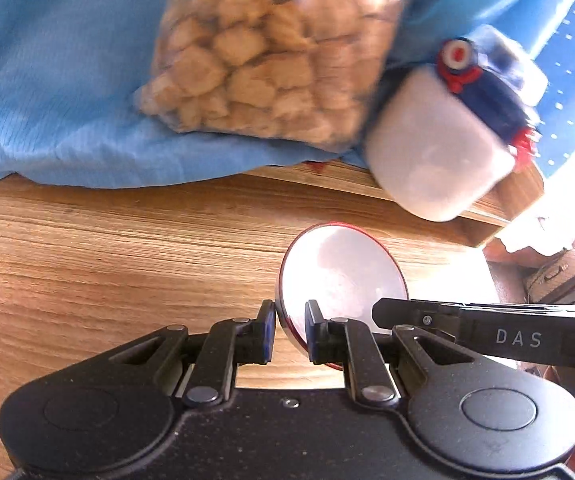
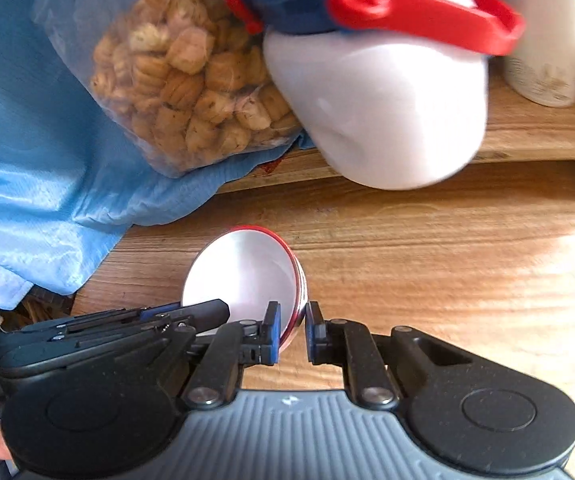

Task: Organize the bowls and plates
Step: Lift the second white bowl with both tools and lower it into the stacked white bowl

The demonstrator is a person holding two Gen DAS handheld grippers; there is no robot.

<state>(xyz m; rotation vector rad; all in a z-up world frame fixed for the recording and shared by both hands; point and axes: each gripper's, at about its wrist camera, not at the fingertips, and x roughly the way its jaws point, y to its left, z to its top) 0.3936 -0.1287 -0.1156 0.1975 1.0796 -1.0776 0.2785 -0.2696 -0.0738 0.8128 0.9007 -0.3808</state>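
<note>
Both of my hand-held grippers pinch one bowl: left hand-held gripper (image 1: pixel 290 334) on its left rim, right hand-held gripper (image 2: pixel 292 333) on its right rim. The red-and-white bowl (image 1: pixel 341 276) tilts above the bare table (image 1: pixel 107 264), near the blue cloth (image 1: pixel 67 92).

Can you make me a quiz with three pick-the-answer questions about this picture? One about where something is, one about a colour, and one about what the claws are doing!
1. Where does the bag of snacks lie?
A. on the blue cloth
B. inside the bowl
C. under the table

2. What colour is the bowl's outside rim?
A. green
B. red
C. yellow

3. What are the two claws doing?
A. both open wide, away from the bowl
B. only one grips the bowl
C. both pinch the bowl's rim

Answers:
1. A, the bag rests on the cloth.
2. B, a red edge rings the white inside.
3. C, the left claw and right claw each squeeze the rim on opposite sides.
</note>
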